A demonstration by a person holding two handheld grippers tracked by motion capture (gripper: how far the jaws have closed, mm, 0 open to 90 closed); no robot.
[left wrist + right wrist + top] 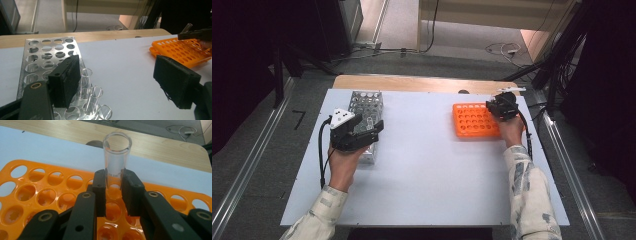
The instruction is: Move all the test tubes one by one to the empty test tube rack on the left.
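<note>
a: where's the glass tube [117, 157]?
b: upright between the right gripper's [114, 192] jaws, clamped, its lower end over a hole of the orange rack [37, 192].
a: and the left gripper [117, 82]?
b: jaws wide apart, empty, over the metal rack [47, 57], beside its tubes [96, 96].

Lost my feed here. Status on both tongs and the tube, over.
Right tongs shut on glass tube, upright over orange rack. Left tongs open beside tubes in metal rack. Nothing in the way.

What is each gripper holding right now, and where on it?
The right gripper clamps a clear test tube by its middle, over the orange rack. The left gripper stands open beside tubes in the metal rack, holding nothing.
</note>
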